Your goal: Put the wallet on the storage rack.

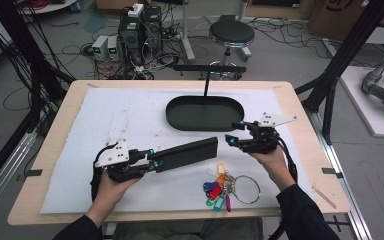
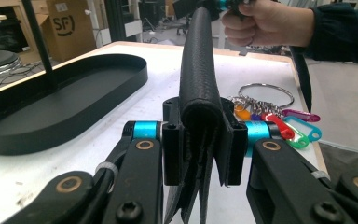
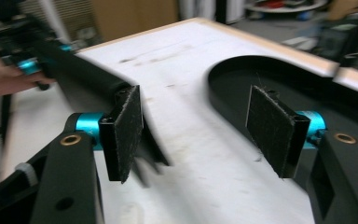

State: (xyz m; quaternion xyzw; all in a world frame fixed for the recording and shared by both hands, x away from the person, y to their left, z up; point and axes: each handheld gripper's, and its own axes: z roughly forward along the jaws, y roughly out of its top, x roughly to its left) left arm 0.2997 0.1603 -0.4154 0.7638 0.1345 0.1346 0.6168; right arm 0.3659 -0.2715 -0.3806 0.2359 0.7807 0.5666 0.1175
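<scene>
Your left tongs point(image 1: 152, 161) are clamping one end of the black wallet point(image 1: 187, 153), holding it out level above the table point(image 1: 45, 150). Your right tongs point(image 1: 235, 134) are standing wide open and empty just past its free end. Keep the left grip firm while carrying it toward the black tray point(image 1: 175, 117) ahead.

My left gripper point(image 1: 152, 161) is clamped at the near left, pointing right; my right gripper point(image 1: 234, 134) sits far right, jaws apart, aimed left.
</scene>
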